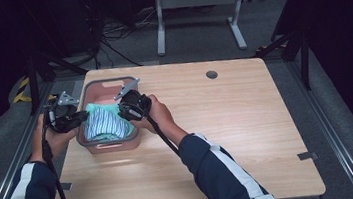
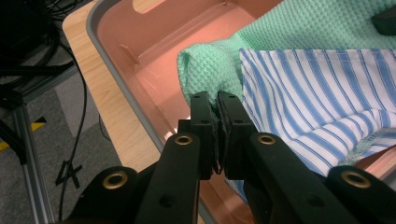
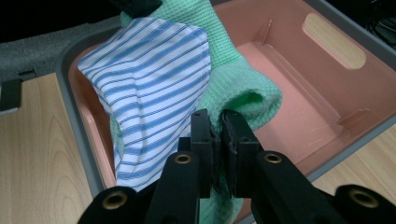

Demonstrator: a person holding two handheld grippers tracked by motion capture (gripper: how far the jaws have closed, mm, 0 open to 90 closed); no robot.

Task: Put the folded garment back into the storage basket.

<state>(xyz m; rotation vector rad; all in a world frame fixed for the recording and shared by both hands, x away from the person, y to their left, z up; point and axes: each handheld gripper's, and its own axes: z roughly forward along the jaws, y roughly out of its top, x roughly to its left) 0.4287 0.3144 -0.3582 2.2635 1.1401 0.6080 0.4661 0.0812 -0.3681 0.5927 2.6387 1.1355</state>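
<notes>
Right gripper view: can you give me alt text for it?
The right claw is shut on a folded green cloth over a pink bin. A blue-striped cloth lies against the green one, to its left. The bin sits on a wooden table.

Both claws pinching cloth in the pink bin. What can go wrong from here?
1. Each claw, left and right, grips only an edge fold of the green waffle cloth; a thin pinch may slip on lifting.
2. The striped cloth lies loose over the green one, apparently ungripped, and may slide off back into the bin.
3. The bin sits near the table's left edge; dragging cloth against its wall might shift it.
</notes>
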